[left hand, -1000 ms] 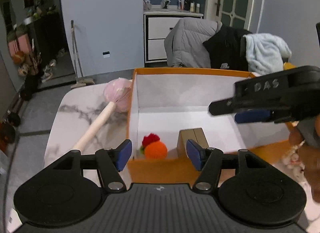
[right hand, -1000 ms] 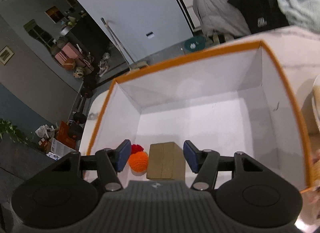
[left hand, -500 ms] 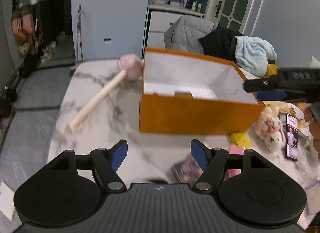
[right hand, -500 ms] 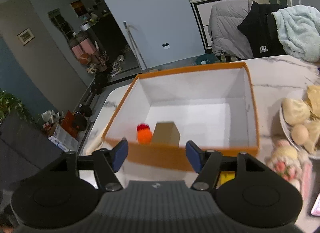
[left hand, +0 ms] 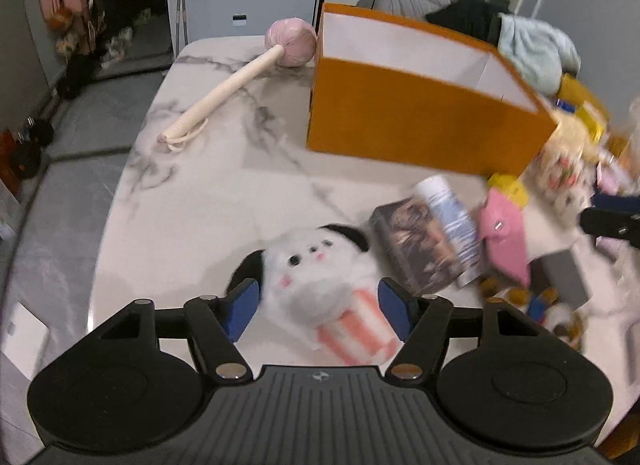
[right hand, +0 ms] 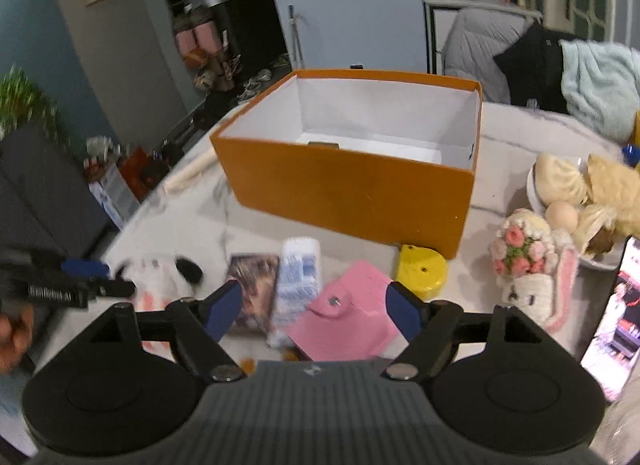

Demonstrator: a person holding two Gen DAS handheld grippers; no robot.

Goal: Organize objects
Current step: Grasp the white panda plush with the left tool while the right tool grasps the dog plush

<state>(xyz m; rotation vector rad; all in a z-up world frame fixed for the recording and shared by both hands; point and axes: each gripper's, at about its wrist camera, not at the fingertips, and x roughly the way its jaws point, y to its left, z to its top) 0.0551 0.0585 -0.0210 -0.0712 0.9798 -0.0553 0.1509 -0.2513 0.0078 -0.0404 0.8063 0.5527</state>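
Marble table (left hand: 208,193) held loose clutter before the box (left hand: 416,121), so you set your left gripper (left hand: 318,303) wide astride the plush (left hand: 320,281), not yet pinching, while your right gripper (right hand: 314,309) hovered wide above the wallet (right hand: 344,313).

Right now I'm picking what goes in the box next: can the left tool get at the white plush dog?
Probably yes. The left tool is open, and the white plush dog already lies between its fingers on the marble table, with nothing over it. The card box lies just to its right, clear of the fingers.
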